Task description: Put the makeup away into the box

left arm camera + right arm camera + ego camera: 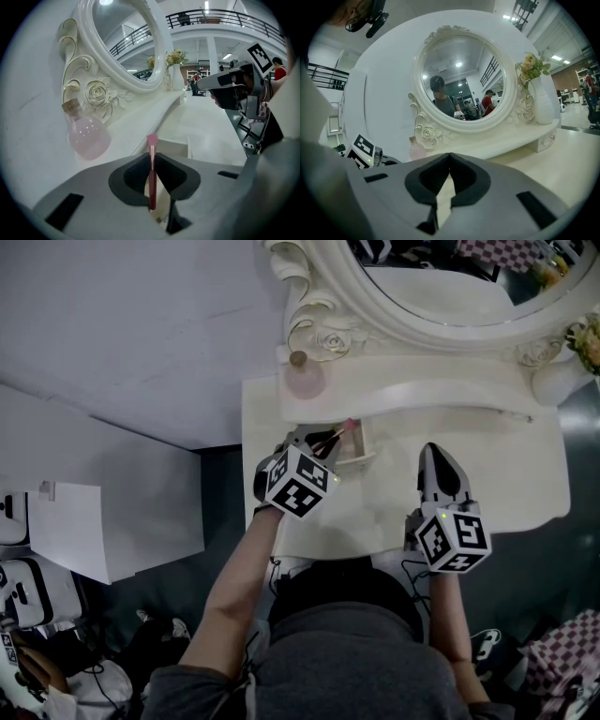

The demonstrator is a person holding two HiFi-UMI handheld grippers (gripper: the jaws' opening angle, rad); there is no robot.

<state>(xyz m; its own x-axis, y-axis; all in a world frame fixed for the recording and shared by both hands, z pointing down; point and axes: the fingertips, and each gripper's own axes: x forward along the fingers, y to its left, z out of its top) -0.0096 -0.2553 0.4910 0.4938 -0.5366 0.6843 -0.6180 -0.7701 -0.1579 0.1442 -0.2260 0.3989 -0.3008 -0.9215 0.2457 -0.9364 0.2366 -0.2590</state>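
Head view, steeply down: I hold my left gripper over the near side of a white dressing table, its jaws clamped on a slim pink makeup brush. The brush's flat tip reaches toward a small cream box that stands open on the tabletop, just below the table's raised shelf. Whether the tip touches the box I cannot tell from here. My right gripper hangs well to the right of the box, above bare tabletop.

Left gripper view: the brush stands upright, pinched between the two dark pads of my left gripper, with its pink tip poking out past the fingertips. The box shows directly behind the tip. A round pink bottle with a cork sits on the shelf at the left, beside the carved frame of an oval mirror.

Right gripper view: my right gripper has its jaws drawn together at the tips with nothing between them, aimed at the mirror. A white vase of flowers stands on the shelf at the mirror's right.
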